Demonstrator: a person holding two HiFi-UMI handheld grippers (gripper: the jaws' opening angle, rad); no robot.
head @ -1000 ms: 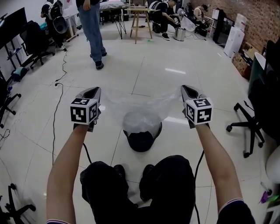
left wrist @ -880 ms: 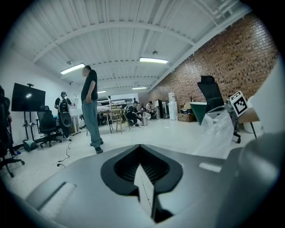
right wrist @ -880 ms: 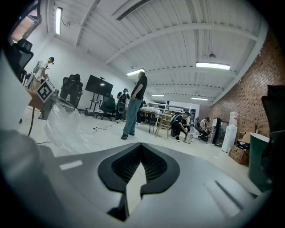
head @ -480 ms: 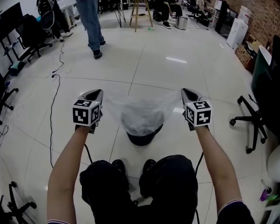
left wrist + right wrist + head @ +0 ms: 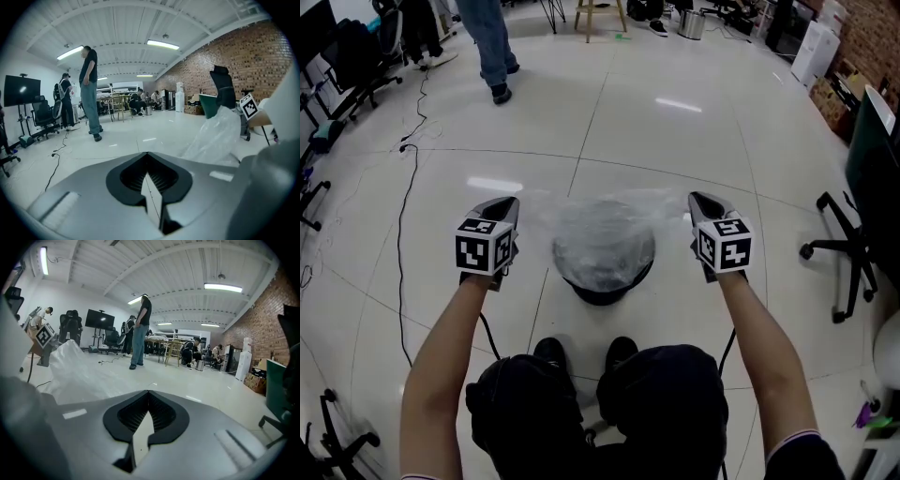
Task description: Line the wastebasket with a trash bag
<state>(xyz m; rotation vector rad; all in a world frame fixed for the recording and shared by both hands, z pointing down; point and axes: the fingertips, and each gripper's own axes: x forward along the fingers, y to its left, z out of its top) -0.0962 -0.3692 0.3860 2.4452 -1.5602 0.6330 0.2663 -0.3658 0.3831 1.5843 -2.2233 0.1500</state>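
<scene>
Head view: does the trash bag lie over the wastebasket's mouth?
Yes, the clear trash bag covers the top of the black wastebasket.

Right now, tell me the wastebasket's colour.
Black wastebasket under the clear trash bag; best in head view.

No words, numbers or brands can be read; the left marker cube [image 5: 483, 249] and the right marker cube [image 5: 725, 242] bear only black-and-white squares.

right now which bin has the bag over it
The black wastebasket at the person's feet; the silver bin stands far off, away from the bag.
</scene>
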